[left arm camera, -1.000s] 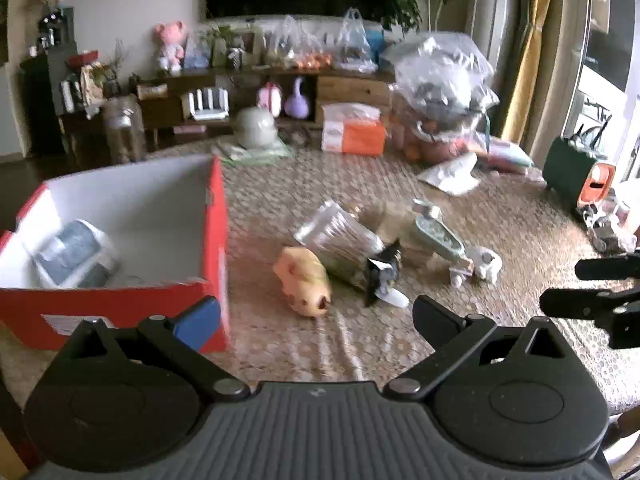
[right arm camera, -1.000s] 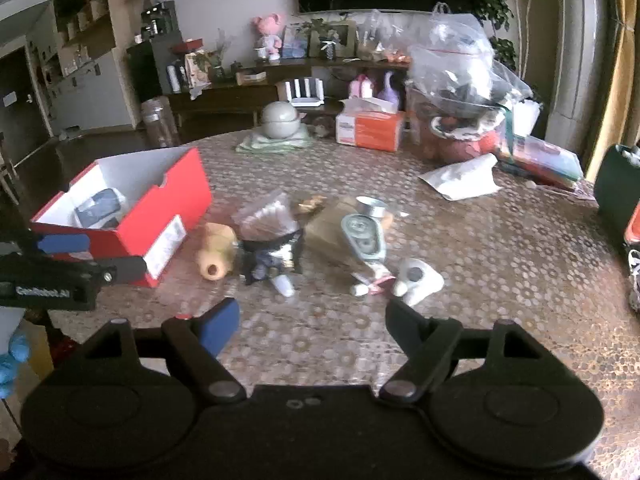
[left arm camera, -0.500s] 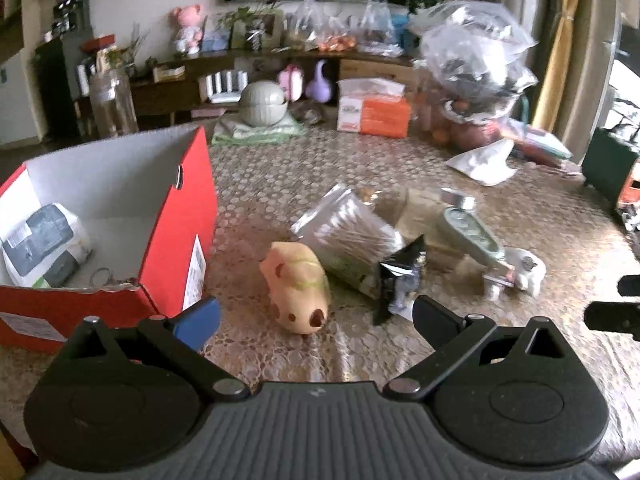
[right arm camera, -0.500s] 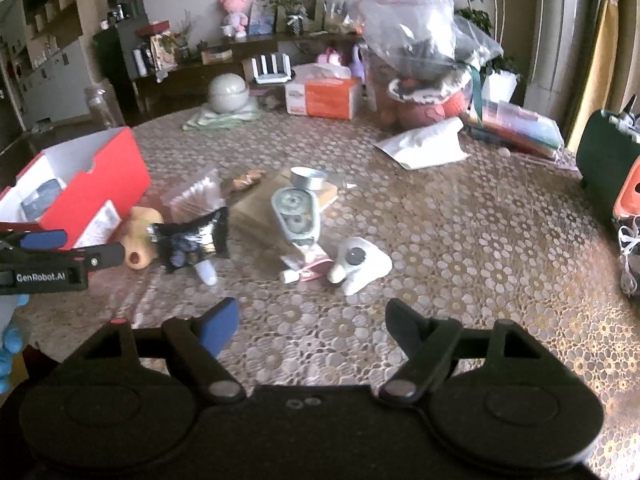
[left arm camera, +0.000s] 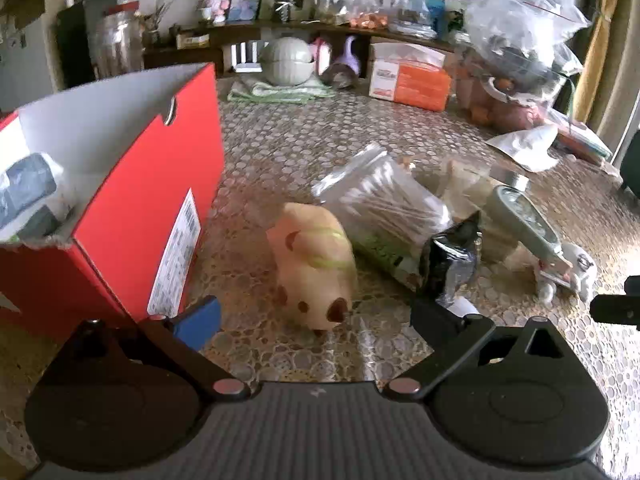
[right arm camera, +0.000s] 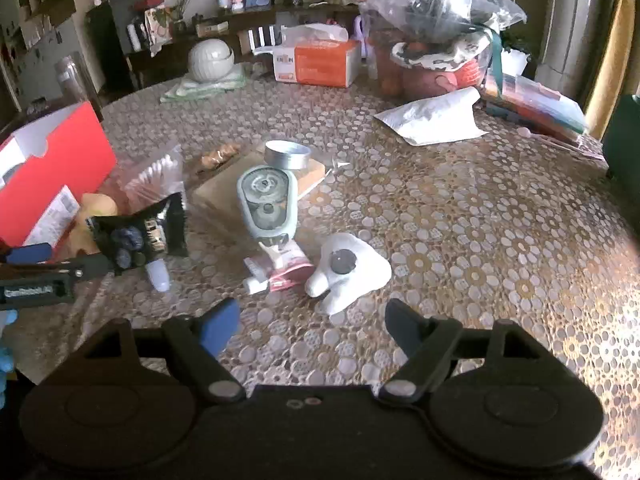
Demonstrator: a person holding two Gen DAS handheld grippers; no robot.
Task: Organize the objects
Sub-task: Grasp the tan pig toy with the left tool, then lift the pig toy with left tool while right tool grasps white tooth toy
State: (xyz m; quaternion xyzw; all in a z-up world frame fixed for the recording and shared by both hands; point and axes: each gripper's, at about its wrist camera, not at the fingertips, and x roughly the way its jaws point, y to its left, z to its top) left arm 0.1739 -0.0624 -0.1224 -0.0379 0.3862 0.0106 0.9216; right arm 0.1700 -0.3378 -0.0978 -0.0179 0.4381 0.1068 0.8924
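On the tabletop (right arm camera: pixel 480 220): one red box (left arm camera: pixel 132 200), one pig toy (left arm camera: pixel 316 264) beside it, one cotton-swab bag (left arm camera: pixel 388 204), one black packet (left arm camera: pixel 452 264), one tin (right arm camera: pixel 287 154), one white figure (right arm camera: pixel 348 270). Left hand-held gripper (left arm camera: pixel 316 320) open wide, empty, straddling the pig toy. Right hand-held gripper (right arm camera: pixel 312 320) likewise open, empty.

red box (left arm camera: pixel 132 184), peach pig toy (left arm camera: pixel 316 268)

On my left the box (left arm camera: pixel 132 184) stands on the table (right arm camera: pixel 460 220); the pig toy (left arm camera: pixel 314 266) lies just right of it, then the swab pack (left arm camera: pixel 384 204), 1 packet (right arm camera: pixel 140 236) perhaps leaning against it.
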